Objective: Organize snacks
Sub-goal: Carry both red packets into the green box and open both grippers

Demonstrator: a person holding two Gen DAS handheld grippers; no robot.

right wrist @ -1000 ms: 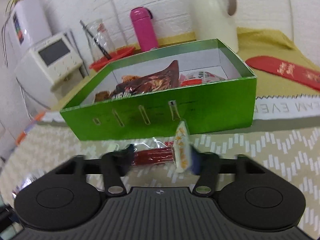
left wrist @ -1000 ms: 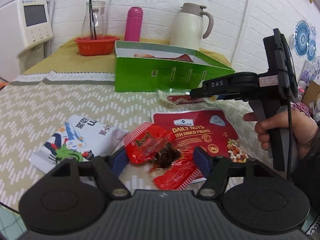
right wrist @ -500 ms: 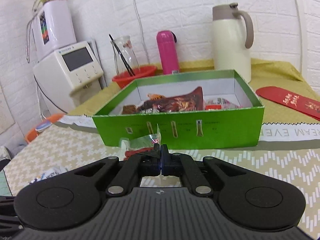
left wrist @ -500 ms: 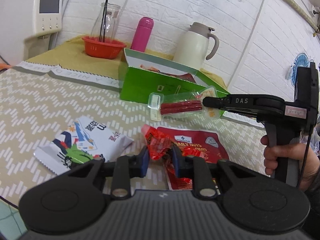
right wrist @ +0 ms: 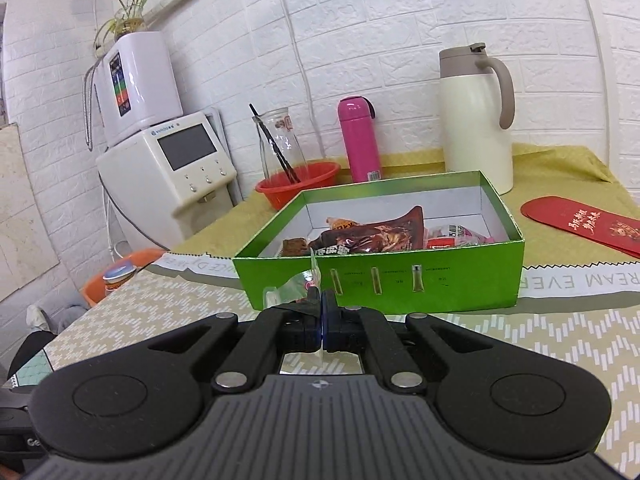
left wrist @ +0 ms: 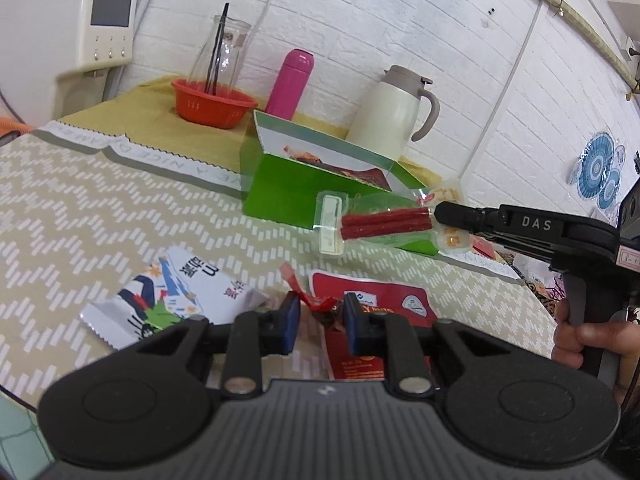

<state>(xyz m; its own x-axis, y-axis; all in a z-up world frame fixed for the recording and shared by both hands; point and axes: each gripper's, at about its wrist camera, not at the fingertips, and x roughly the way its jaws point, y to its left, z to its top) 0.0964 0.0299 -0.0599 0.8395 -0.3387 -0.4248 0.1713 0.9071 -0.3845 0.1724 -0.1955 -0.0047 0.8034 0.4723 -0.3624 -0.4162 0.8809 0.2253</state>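
My left gripper (left wrist: 318, 322) is shut on a small red snack packet (left wrist: 320, 304) and holds it above the table. My right gripper (right wrist: 322, 312) is shut on the edge of a clear packet of red sausage sticks (left wrist: 384, 222), held in the air in front of the green box (right wrist: 420, 280); that gripper also shows in the left wrist view (left wrist: 440, 214). The box holds several snack packets, among them a dark brown one (right wrist: 372, 236). A red nut pouch (left wrist: 376, 296) and a white snack bag (left wrist: 176, 300) lie on the table below my left gripper.
A cream thermos jug (right wrist: 476, 120), pink bottle (right wrist: 358, 138) and red bowl with a glass jar (right wrist: 300, 184) stand behind the box. A white appliance (right wrist: 172, 168) is at the left. A red envelope (right wrist: 584, 222) lies at the right.
Both grippers closed on their packets and lifted them. The right one raised the sausage packet up towards the green box. The left one lifted the red packet off the nut pouch.
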